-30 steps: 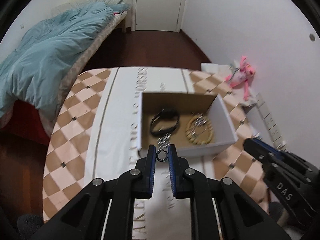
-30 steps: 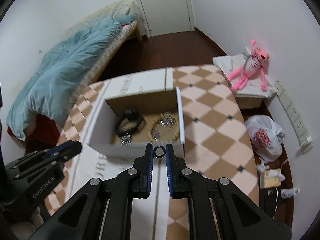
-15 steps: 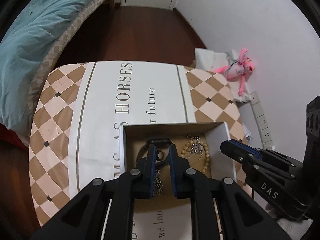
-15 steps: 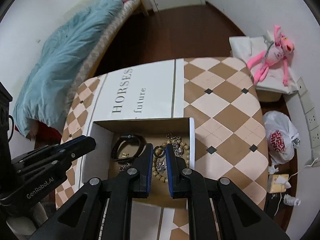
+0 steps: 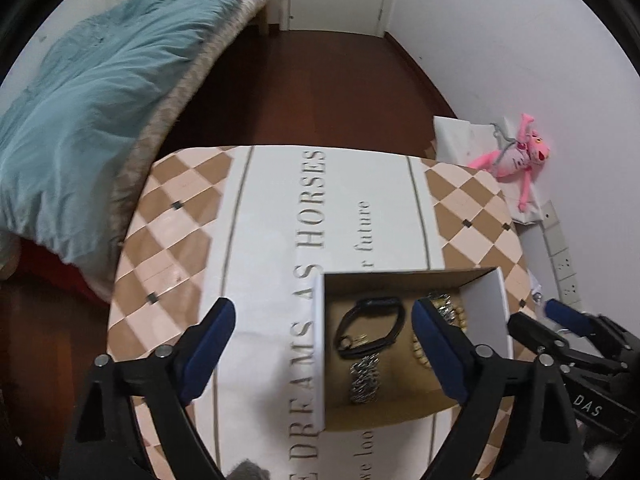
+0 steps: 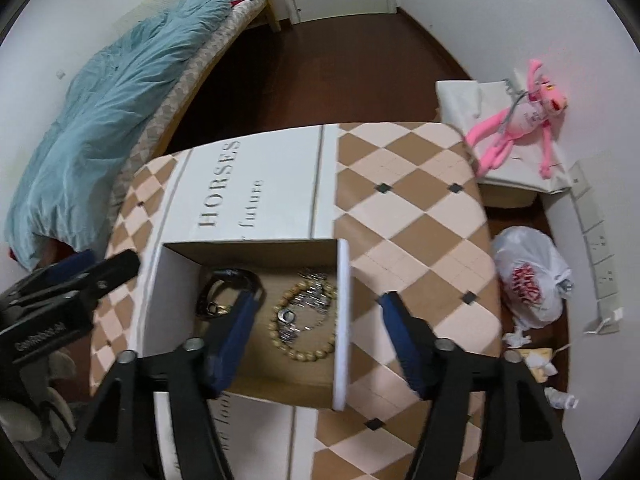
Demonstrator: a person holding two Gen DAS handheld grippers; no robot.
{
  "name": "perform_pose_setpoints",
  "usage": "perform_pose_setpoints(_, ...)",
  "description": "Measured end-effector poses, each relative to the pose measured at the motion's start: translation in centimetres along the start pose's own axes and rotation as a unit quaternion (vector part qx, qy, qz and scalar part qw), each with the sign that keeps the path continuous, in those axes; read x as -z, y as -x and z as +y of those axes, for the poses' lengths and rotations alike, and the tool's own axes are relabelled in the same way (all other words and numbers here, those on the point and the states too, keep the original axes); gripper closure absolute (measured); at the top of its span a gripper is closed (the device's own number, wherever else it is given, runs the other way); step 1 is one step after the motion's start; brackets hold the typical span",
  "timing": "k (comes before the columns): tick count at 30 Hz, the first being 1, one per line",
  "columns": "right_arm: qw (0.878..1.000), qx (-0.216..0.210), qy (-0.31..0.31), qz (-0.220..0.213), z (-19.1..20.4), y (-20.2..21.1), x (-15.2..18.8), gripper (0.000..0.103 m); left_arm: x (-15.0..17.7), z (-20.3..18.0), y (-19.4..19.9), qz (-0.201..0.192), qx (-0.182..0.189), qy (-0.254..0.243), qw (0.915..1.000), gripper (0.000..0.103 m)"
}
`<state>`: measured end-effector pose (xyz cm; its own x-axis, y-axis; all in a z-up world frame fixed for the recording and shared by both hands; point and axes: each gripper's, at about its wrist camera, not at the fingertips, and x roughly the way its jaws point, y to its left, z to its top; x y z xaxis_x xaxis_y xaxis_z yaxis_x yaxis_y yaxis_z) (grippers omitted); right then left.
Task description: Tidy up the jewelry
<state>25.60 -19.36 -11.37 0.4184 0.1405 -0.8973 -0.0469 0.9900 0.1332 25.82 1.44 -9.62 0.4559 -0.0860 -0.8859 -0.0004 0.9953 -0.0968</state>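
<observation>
Left wrist view: box [image 5: 412, 344] sits on the surface [image 5: 280, 216], lower right of frame; a second ago it lay ahead of the fingers, now both grippers hang over it. Earlier each gripper pinched a small ring between near-closed fingers; now both sets of fingers are spreading wide and nothing is between the pads.

Left gripper [image 5: 320, 344]: fingers released, opening; left pad over the printed cloth, right pad over the box interior, the box's left wall between them. No contact seen.

Right gripper [image 6: 320, 336]: fingers released, opening; left pad inside the box, right pad outside the right wall, over the checkered cloth.

Box contents: black band [image 5: 370, 326] at left, chain [image 5: 364, 380] below it, bead bracelet [image 6: 304, 328] at right. A ring [image 6: 286, 315] lies inside the bead bracelet, beside a silver chain. A small ring-like piece [image 6: 216, 309] lies inside the black band; detail blurred.
</observation>
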Motion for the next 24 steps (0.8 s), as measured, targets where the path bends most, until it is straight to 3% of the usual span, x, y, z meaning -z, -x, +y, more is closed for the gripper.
perform_pose_setpoints(1,1.0,0.01,0.002,0.0,0.0,0.0,0.3,0.01,0.5,0.2,0.2,-0.004,-0.006,0.001,1.0,0.008)
perform_pose_setpoints(3,0.999,0.032,0.004,0.004,-0.1,-0.1,1.2,0.0,1.6,0.4,0.5,-0.011,-0.017,0.0,0.9998,0.007)
perform_pose_setpoints(13,0.997,0.075,0.002,-0.001,0.1,1.7,4.8,0.0,5.6,-0.1,1.8,-0.021,-0.046,0.001,0.9987,0.004)
perform_pose_setpoints(24,0.993,0.082,0.006,-0.083,2.0,13.6,8.0,0.0,8.1,-1.1,12.1,-0.088,-0.03,0.003,0.9957,0.004)
